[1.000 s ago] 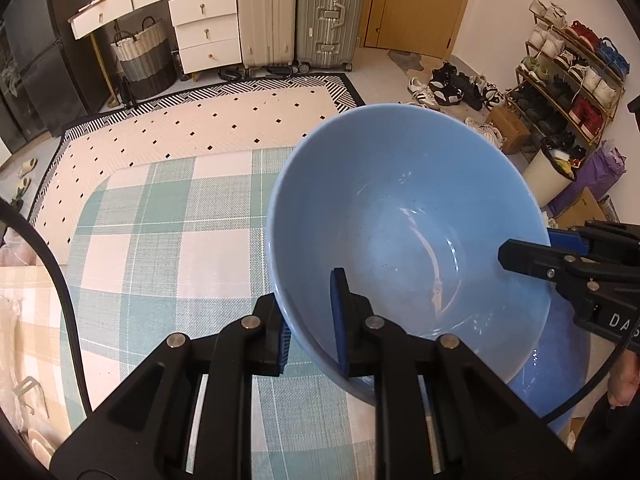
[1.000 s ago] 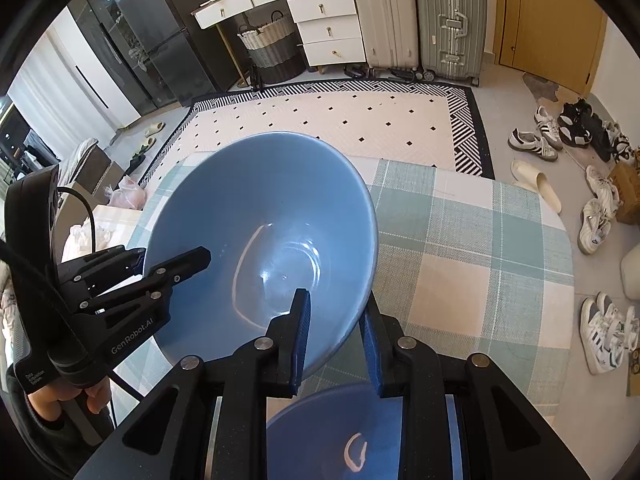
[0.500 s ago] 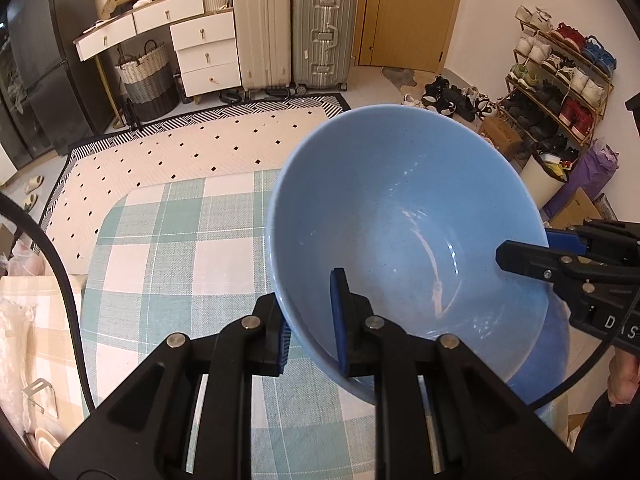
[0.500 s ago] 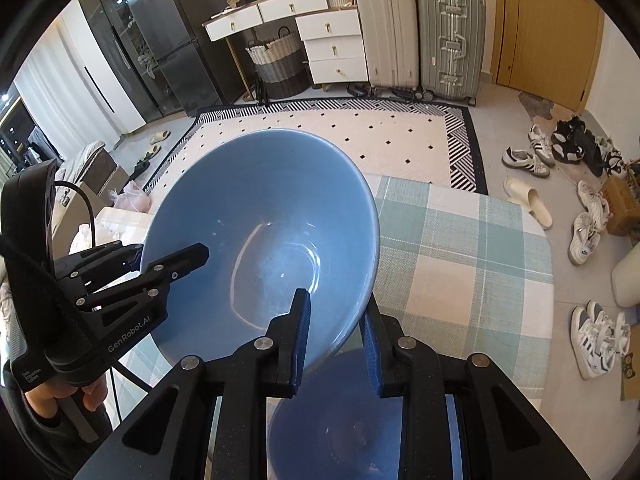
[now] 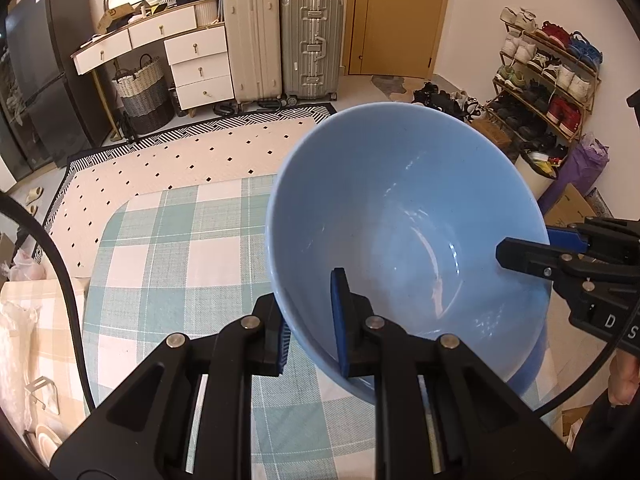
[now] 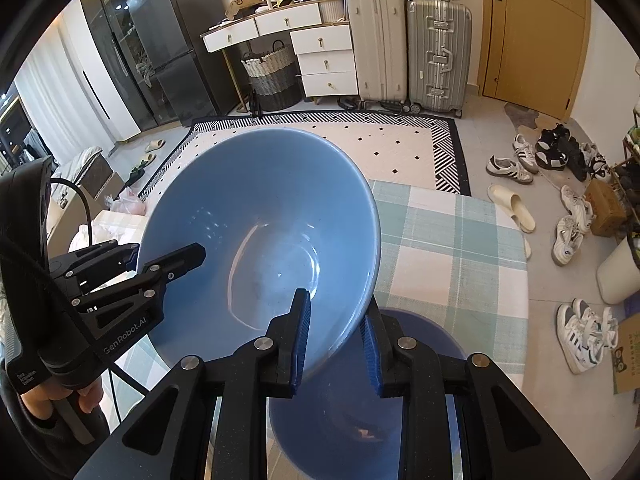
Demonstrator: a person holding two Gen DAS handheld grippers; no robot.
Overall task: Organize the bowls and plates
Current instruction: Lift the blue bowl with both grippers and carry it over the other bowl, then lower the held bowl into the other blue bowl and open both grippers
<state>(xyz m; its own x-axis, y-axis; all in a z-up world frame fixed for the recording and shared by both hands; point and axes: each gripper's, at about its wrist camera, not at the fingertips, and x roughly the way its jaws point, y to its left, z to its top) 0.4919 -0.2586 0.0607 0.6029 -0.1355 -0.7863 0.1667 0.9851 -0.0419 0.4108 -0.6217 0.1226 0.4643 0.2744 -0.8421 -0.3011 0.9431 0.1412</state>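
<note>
A large light-blue bowl [image 5: 404, 236] is held in the air above the table by both grippers. My left gripper [image 5: 310, 324] is shut on its near rim, one finger inside and one outside. My right gripper [image 6: 334, 334] is shut on the opposite rim of the same bowl [image 6: 260, 236]. The right gripper also shows at the right edge of the left wrist view [image 5: 560, 256], and the left gripper shows in the right wrist view [image 6: 160, 264]. A second blue bowl [image 6: 352, 400] sits on the table directly below, mostly hidden; in the left wrist view only its edge [image 5: 534, 364] shows.
The table has a green and white checked cloth [image 5: 168, 248]. Beyond it lie a patterned rug [image 5: 160, 160], a white drawer unit [image 5: 196, 64] and two suitcases [image 5: 280, 40]. Shoes and a shoe rack [image 5: 548, 76] are to the right. Pale plates [image 5: 44, 438] sit low at the left.
Both grippers have lifted the light-blue bowl higher over the table. More of the second bowl beneath it now shows. The grips have not changed.
</note>
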